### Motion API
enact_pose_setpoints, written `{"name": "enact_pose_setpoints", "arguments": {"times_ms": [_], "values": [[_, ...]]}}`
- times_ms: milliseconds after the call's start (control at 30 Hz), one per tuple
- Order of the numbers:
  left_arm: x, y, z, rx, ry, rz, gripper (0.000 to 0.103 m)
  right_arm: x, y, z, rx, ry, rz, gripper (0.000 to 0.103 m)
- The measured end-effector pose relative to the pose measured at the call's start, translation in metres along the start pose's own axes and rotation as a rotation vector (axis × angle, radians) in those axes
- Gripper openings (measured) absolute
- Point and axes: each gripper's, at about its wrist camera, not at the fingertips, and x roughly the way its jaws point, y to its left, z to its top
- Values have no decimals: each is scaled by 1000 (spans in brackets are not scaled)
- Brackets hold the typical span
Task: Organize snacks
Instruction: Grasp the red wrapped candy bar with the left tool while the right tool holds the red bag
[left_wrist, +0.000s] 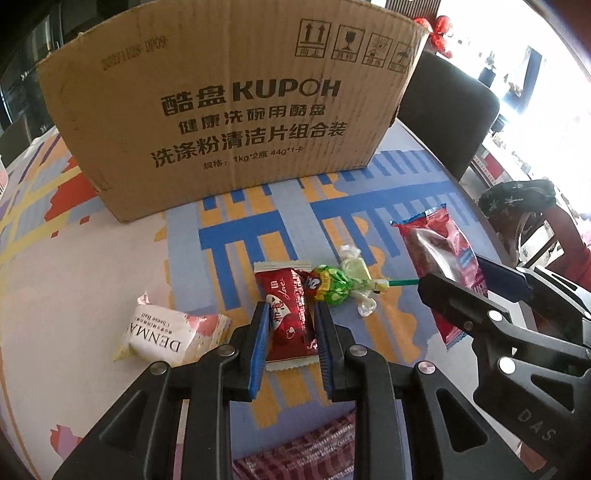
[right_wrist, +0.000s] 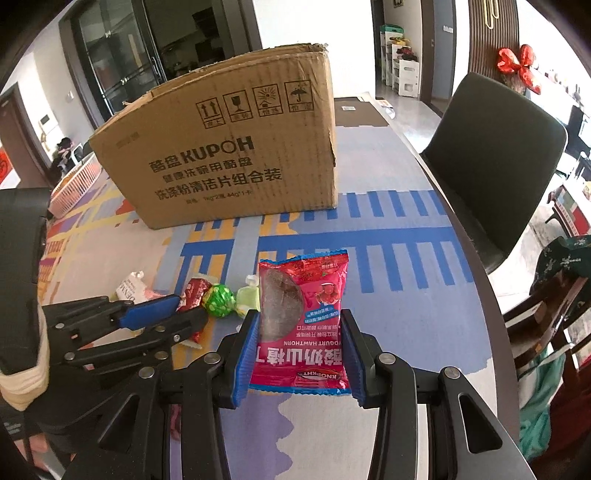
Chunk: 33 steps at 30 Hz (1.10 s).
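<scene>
My left gripper (left_wrist: 291, 310) is shut on a small red chocolate packet (left_wrist: 284, 295), a blue pad pressing each long side. Against that packet's far end lies a green lollipop (left_wrist: 327, 286) with a pale green wrapped candy (left_wrist: 354, 267) behind it. To the right, my right gripper (right_wrist: 299, 317) is shut on a pink yogurt hawthorn packet (right_wrist: 303, 295), held upright between its pads. The brown cardboard box (right_wrist: 229, 158) stands behind both, top open. In the right wrist view the left gripper (right_wrist: 188, 308) sits low at the left by the red packet (right_wrist: 194, 288).
A white DENMA packet (left_wrist: 162, 332) lies left of the left gripper, and a red striped packet (left_wrist: 295, 454) lies under it. A white basket (right_wrist: 74, 181) sits far left beside the box. A dark chair (right_wrist: 495, 158) stands past the table's curved right edge (right_wrist: 476, 258).
</scene>
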Motion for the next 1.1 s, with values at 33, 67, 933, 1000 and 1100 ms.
{"name": "enact_pose_setpoints", "arguments": {"times_ms": [33,67,933,1000,1100], "values": [[2,1,1,-1,2,2,24,1,0,1,-1,0,2,43],[3,1,1,-2,4,4,24,3,1,2,-4,1,2,43],[-23,0,-3,25,-36,3,22,-21,13,-2,-26,-32,-3,43],[-18,2,-4,23,-24,-2,23,-20,13,-4,-26,-26,-7,43],[-16,5,-4,35,-32,17,26,-18,12,-5,-22,-20,-14,43]]}}
